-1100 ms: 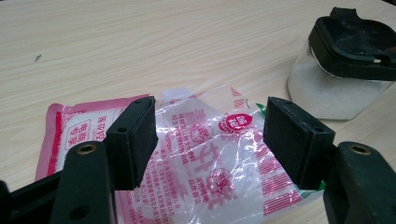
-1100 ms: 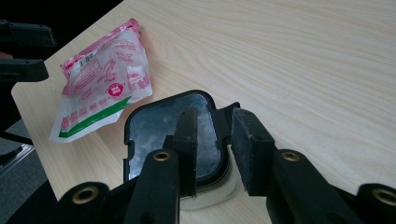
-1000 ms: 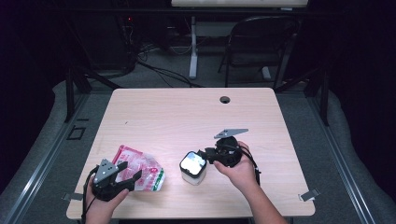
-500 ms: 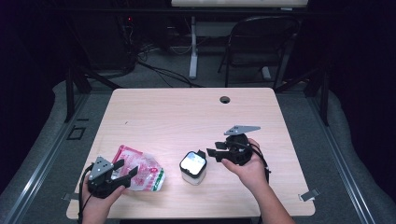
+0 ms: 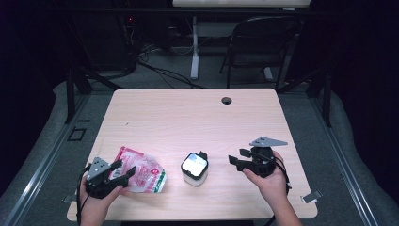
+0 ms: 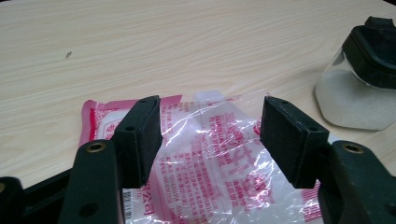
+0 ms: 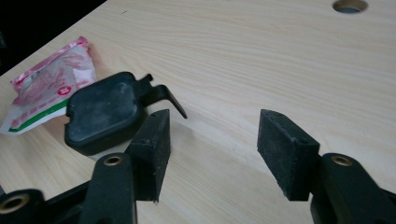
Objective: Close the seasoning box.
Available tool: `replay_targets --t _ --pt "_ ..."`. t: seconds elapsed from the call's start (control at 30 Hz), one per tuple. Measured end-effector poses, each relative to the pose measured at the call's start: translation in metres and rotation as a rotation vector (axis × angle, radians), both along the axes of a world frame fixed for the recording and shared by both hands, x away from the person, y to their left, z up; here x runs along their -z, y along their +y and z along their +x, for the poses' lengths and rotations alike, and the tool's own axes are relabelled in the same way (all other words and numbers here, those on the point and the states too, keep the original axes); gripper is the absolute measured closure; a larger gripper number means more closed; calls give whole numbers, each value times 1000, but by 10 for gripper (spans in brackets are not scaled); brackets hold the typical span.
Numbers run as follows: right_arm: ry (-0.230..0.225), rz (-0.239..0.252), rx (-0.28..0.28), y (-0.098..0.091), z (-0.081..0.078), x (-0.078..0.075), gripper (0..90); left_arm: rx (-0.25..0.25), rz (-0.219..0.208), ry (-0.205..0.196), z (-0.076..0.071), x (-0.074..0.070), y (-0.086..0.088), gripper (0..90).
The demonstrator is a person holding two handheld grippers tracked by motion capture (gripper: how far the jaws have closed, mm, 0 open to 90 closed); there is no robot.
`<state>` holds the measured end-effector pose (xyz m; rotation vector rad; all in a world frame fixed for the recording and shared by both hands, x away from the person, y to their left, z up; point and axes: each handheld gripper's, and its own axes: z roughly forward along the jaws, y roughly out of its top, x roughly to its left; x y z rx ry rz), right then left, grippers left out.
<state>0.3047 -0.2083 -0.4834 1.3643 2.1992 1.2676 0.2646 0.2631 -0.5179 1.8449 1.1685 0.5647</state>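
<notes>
Rightward across the table (image 5: 188, 117) the right gripper (image 5: 236, 157) has drawn away from the container (image 5: 194, 168), its jaws just opened wide, holding nothing. Left gripper (image 5: 123, 170) gapes around the pink bag (image 5: 146, 172), not pinching it.

We see a pale wood-grain table (image 5: 188, 117), a clear bag (image 5: 141, 169) printed in pink, red and a green stripe, a clear jar (image 5: 194, 170) of white grains with black lid, black grippers (image 5: 237, 157)
</notes>
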Motion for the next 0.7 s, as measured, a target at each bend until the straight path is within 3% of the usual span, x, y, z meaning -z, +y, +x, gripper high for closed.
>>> replay_targets --t 0.3,0.47,0.57,0.7 --pt "15 -35 110 -34 -14 24 414 -13 6 6 2 5 4 387" --pt "22 -7 170 -50 -17 36 414 -19 7 17 4 9 7 389" --pt "30 15 183 -53 -15 45 414 -24 10 17 6 13 8 392" --pt "39 7 194 -55 -14 54 411 -27 18 29 8 17 11 395"
